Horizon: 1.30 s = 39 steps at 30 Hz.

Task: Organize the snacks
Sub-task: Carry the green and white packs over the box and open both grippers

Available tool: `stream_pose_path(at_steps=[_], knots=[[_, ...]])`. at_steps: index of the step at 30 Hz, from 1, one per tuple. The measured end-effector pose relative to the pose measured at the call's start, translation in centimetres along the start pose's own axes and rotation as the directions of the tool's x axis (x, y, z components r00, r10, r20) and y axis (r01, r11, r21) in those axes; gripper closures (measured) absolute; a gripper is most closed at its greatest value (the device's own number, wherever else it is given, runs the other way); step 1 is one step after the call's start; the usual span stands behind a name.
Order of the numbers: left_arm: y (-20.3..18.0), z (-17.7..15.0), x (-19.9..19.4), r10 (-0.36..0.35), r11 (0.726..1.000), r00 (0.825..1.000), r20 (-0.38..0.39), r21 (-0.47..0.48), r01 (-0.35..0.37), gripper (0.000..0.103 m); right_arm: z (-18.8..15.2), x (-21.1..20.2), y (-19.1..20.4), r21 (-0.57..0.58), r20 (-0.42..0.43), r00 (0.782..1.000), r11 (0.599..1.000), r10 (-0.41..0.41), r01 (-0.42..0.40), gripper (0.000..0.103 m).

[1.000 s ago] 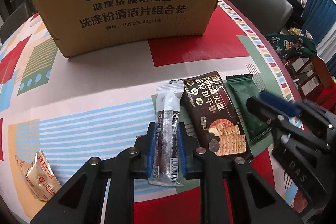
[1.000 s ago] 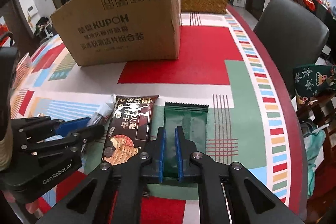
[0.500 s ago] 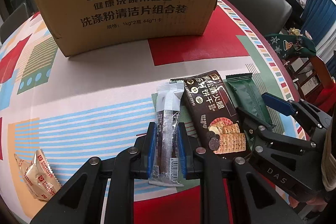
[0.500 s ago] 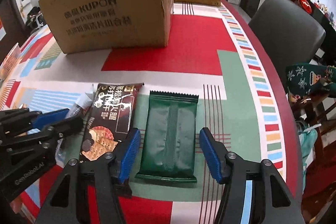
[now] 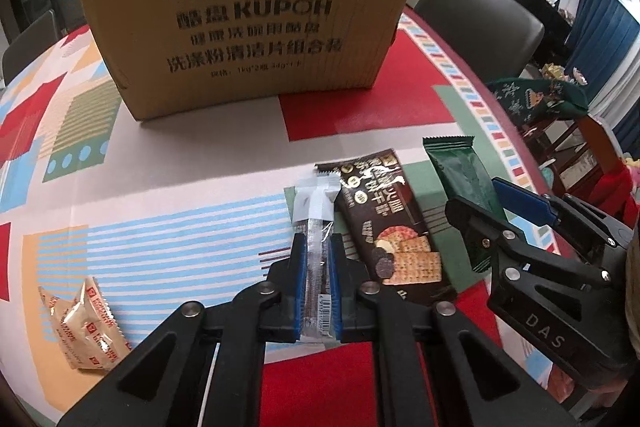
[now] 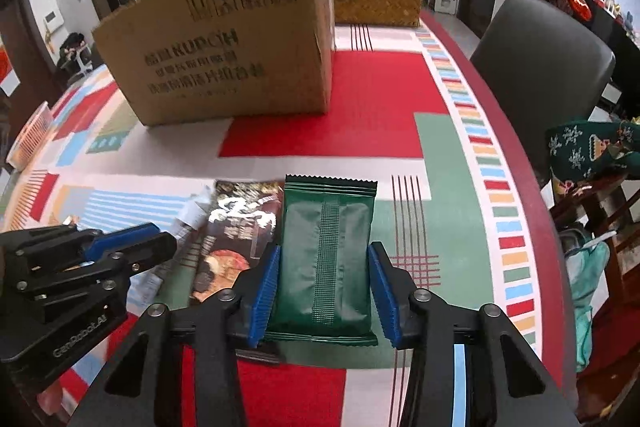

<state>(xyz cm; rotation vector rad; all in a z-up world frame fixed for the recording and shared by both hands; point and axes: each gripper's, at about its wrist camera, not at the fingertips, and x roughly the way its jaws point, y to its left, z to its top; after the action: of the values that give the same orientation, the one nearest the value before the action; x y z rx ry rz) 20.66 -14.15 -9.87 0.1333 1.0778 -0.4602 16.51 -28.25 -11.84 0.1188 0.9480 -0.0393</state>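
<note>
Pointing toward the box (image 6: 224,55), the green packet (image 6: 324,251) lies lengthwise between the right tool's (image 6: 323,291) closing jaws.

Both wrist cams sit close over the table (image 5: 180,163), angled down toward the cardboard box (image 5: 248,23) at frame top, sharing the middle snack packets.
</note>
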Motion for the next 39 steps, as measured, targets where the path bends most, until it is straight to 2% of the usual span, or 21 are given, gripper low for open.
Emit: stream_pose_path(at_steps=[4,5,6,8,13,16,19,22,31,39], knots=[[0.4,-0.3,-0.6,-0.014,1.000,1.000,0.013,-0.004,0.014,0.090,0.4,-1.2,0.6,-0.017,0.026,1.000,1.000,0.008,-0.008,0.058],[0.5,-0.4,-0.6,-0.014,1.000,1.000,0.013,0.001,0.014,0.085,0.4,-1.4,0.8,-0.022,0.029,1.000,1.000,0.009,-0.008,0.058],[0.6,-0.4,-0.5,-0.017,1.000,1.000,0.002,0.013,0.017,0.075,0.5,-1.5,1.0,-0.023,0.030,1.000,1.000,0.008,-0.008,0.058],[0.7,-0.6,-0.2,-0.007,1.000,1.000,-0.004,0.021,0.007,0.071,0.4,-1.7,1.3,-0.026,0.031,0.999,1.000,0.013,-0.012,0.058],[0.3,-0.7,2.0,0.015,0.999,0.998,-0.069,0.048,-0.011,0.071,-0.2,-1.1,1.8,-0.033,0.014,1.000,0.999,0.017,-0.016,0.058],[-0.1,-0.6,2.6,0.043,0.997,0.997,-0.061,0.067,-0.039,0.072,-0.5,-0.7,1.8,-0.031,0.006,1.000,0.999,0.021,-0.021,0.058],[-0.6,-0.2,2.9,0.048,0.996,0.997,-0.065,0.073,-0.043,0.082,-0.7,-0.3,1.6,-0.029,-0.001,1.000,0.999,0.021,-0.021,0.058],[-0.7,0.0,2.9,0.036,0.997,0.997,-0.068,0.071,-0.031,0.084,-0.8,-0.1,1.5,-0.023,-0.006,1.000,0.999,0.027,-0.027,0.058],[0.5,0.0,-1.9,0.010,1.000,0.999,0.042,0.019,-0.010,0.084,0.0,-1.4,2.0,-0.029,0.022,0.998,0.998,0.051,-0.051,0.058],[1.8,1.9,-7.1,0.013,1.000,0.987,0.162,0.005,-0.014,0.084,2.5,-4.9,3.5,-0.040,0.111,0.990,0.996,0.089,-0.085,0.058]])
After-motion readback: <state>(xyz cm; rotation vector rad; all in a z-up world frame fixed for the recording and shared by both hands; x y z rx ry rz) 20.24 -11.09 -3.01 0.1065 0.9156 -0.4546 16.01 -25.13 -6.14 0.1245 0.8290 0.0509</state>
